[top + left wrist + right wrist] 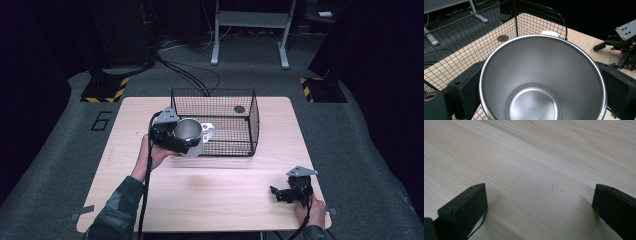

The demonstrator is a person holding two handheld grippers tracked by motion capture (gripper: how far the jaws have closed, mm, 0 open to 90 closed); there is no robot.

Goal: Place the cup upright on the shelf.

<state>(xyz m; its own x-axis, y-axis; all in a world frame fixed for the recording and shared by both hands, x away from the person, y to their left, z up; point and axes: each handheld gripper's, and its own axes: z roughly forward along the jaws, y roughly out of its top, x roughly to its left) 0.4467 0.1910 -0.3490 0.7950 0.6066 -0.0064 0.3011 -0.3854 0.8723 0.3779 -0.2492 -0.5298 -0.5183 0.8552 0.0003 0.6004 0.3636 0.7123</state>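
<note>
Left gripper [181,140] has a stainless steel mug [190,137] clamped between its jaws, one jaw pressed on each side of the body. The left gripper view looks straight down into the open mouth [541,80], with a stamped mark on the inside bottom. Mug is tipped, mouth facing back toward the person, held off the wooden table [210,195]. The side grip leaves the white handle [207,131] free, on the far side from the gripper. Probably why it was grabbed by the body: the handle is a thin, awkward target.

Black wire basket [250,120] sits just ahead of the left gripper and touching or nearly touching the mug; its mesh wall and corner [515,22] rise right behind the rim. Looks like the mug is at the basket's near left corner, still outside it or just at the wall; can't tell which side of the mesh. Likely being carried in or out. A small dark round thing [239,109] lies on the basket floor, past the mug.

Right gripper [286,194] is well apart, off to the left gripper's right, low over bare table wood [536,170]. Its jaws stand wide apart with nothing between them. Parked there, I'd guess, to stay clear of the mug's path.
</note>
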